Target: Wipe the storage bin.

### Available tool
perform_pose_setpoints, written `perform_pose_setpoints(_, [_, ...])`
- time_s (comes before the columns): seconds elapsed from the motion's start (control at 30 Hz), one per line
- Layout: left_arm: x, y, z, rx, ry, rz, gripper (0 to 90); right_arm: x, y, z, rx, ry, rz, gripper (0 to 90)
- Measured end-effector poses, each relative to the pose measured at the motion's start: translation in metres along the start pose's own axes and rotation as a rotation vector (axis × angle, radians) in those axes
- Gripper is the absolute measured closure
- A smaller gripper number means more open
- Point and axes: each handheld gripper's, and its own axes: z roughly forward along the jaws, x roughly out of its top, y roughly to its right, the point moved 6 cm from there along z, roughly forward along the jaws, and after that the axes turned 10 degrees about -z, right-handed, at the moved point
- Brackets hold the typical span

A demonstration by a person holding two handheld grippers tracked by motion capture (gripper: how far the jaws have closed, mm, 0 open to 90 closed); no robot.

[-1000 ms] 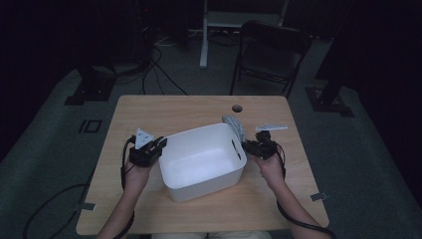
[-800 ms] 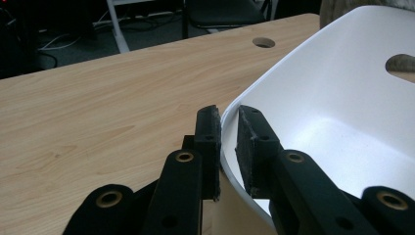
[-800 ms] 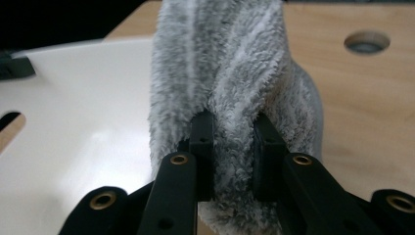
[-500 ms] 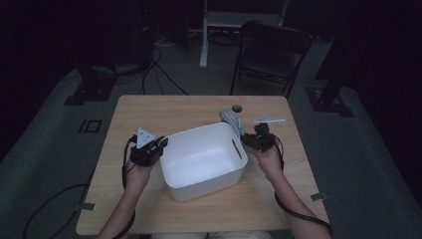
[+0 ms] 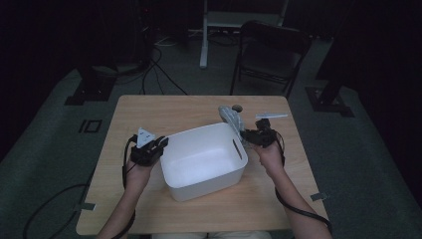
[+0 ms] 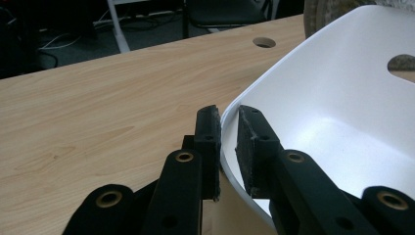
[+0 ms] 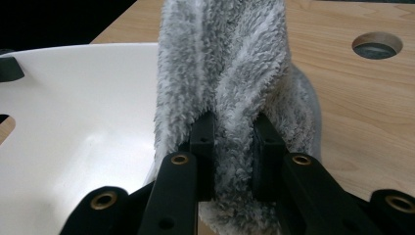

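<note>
Right gripper (image 7: pixel 230 147): jaws clamped on a fold of the grey fleecy cloth (image 7: pixel 230 68), which rises from them and drapes at the far right corner of the white tub (image 5: pixel 204 159). Against half a second ago, this hand has drawn slightly back toward the person; the cloth is lifted, likely bound for the tub.
Left gripper (image 6: pixel 227 147): jaws pinched on the tub's near left rim (image 6: pixel 230 110), steadying it, unmoved.
Tub: centre of the wooden counter (image 5: pixel 164 112), inside empty.
Beyond: folding chair (image 5: pixel 271 52), cables.
</note>
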Motion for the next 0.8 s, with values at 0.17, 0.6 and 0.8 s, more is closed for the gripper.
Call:
perform_pose_setpoints(0.17, [0.0,0.0,0.0,0.002,-0.004,0.002,79.7,-0.004,0.002,0.009,0.011,-0.019,0.003,76.4])
perform_pose_setpoints(0.6, [0.0,0.0,0.0,0.007,0.003,-0.006,79.5,-0.023,0.012,0.036,0.029,-0.101,0.041,76.9])
perform_pose_setpoints(0.8, [0.0,0.001,0.001,0.016,0.007,-0.01,79.5,-0.035,0.014,0.046,0.022,-0.151,0.037,77.0])
